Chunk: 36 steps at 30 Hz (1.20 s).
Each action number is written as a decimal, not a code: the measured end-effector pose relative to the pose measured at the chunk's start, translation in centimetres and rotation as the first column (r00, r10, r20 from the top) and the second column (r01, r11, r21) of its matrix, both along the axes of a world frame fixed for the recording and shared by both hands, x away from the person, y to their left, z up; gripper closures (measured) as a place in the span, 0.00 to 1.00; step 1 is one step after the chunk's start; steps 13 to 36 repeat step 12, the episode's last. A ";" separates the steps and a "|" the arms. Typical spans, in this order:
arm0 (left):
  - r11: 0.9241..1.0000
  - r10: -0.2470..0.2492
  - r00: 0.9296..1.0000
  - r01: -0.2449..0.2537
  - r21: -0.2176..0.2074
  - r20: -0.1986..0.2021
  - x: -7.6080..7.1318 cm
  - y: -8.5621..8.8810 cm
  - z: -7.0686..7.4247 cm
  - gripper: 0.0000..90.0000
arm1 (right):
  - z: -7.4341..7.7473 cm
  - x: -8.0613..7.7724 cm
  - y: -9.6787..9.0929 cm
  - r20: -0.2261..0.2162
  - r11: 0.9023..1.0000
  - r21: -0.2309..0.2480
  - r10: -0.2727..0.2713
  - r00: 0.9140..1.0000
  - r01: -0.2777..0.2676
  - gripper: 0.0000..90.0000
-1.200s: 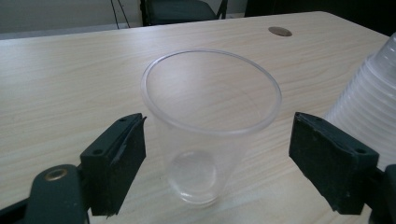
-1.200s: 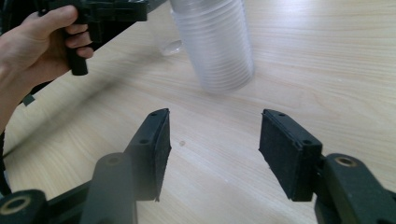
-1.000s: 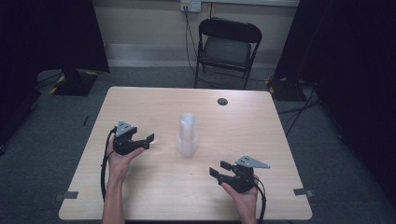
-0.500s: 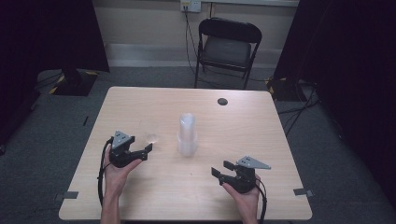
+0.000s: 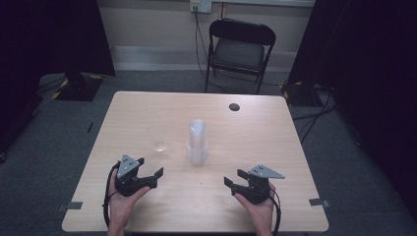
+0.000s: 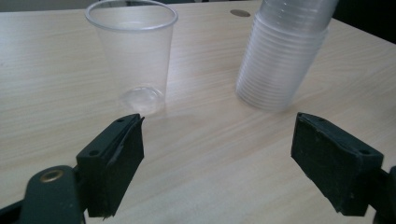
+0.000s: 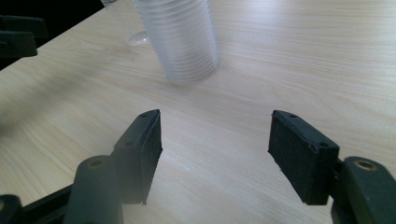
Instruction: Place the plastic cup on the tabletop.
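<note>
High view: left gripper [image 5: 147,173] gaping empty, single cup [image 5: 160,146] standing just ahead toward table centre; right gripper [image 5: 235,179] gaping empty, farther from it.

My table [image 5: 147,113] is pale wood, with a small dark round mark [image 5: 234,106] near its far edge. Beyond it a black folding chair [image 5: 240,51] faces me in front of a light wall with an outlet [image 5: 200,5]. Grey carpet [image 5: 344,162] lies around, dark curtains [image 5: 49,34] at both sides.

Top of the cup stack [image 6: 285,51] beyond the upper edge
</note>
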State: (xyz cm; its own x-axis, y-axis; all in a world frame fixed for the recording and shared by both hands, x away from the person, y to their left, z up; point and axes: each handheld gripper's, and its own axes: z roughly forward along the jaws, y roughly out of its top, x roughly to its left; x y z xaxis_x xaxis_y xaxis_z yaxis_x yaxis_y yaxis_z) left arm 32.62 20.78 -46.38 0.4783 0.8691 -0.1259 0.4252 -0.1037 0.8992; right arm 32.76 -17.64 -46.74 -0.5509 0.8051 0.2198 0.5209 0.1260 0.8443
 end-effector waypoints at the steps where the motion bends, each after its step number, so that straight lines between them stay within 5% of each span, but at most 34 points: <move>1: 1.000 -0.010 1.000 0.010 -0.001 -0.002 -0.3 -0.1 -0.2 0.19 | 0.0 0.0 0.0 0.003 1.000 -0.003 -0.002 1.000 0.002 0.38; 4: 1.000 -0.006 1.000 0.006 -0.010 0.013 -1.1 -0.3 -0.4 0.19 | 0.1 -0.1 0.0 0.014 1.000 -0.006 -0.005 1.000 0.005 0.38; 7: 0.999 -0.009 1.000 0.009 0.033 0.005 -1.5 -0.7 -0.5 0.19 | 0.0 0.0 0.0 0.012 1.000 -0.017 -0.013 1.000 0.013 0.36; 9: 0.999 -0.054 0.999 0.054 -0.003 0.010 -1.8 -0.8 -0.6 0.19 | 0.0 0.1 0.1 0.016 0.999 -0.029 -0.019 1.000 0.019 0.34; 12: 0.999 -0.040 0.999 0.040 0.036 0.008 -2.0 -0.9 -0.8 0.19 | 0.0 0.3 0.0 0.023 0.996 -0.075 -0.041 0.999 0.043 0.31; 36: 0.999 -0.040 0.999 0.040 0.036 0.008 -2.0 -0.9 -0.8 0.19 | 0.0 0.3 0.0 0.023 0.996 -0.075 -0.041 0.999 0.043 0.31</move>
